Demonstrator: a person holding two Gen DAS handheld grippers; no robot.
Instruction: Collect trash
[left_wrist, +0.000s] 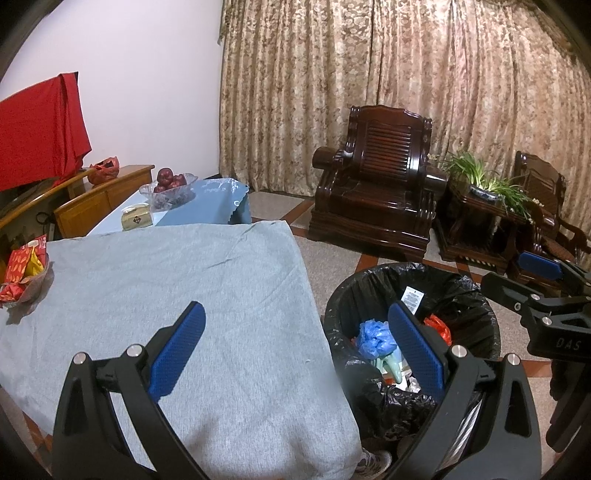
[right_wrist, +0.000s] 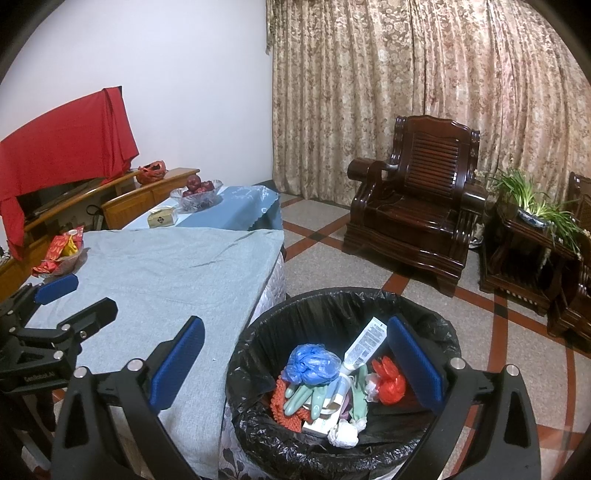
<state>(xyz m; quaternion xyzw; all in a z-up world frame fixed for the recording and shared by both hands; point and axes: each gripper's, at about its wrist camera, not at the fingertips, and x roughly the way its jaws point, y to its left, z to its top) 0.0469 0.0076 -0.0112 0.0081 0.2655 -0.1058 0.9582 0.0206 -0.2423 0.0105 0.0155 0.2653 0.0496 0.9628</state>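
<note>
A round bin (right_wrist: 258, 332) lined with a black bag stands on the floor beside the grey-clothed table (right_wrist: 166, 273); it also shows in the left wrist view (left_wrist: 340, 295). Inside lie a blue plastic bag (right_wrist: 314, 363), a white tube (right_wrist: 365, 343), a red bag (right_wrist: 388, 376), green gloves (right_wrist: 306, 397) and crumpled paper (right_wrist: 343, 434). My right gripper (right_wrist: 295, 350) is open and empty above the bin's near rim. My left gripper (left_wrist: 295, 339) is open and empty over the table's right edge. The right gripper (left_wrist: 524, 280) shows in the left view, the left gripper (right_wrist: 74, 299) in the right view.
A dish of red and yellow snack packets (left_wrist: 26, 273) sits at the table's far left. Behind stand a blue-clothed table with a fruit bowl (left_wrist: 168, 184) and a tissue box (left_wrist: 136, 218). Dark wooden armchairs (left_wrist: 376, 184), a plant stand (left_wrist: 484, 184) and curtains fill the back.
</note>
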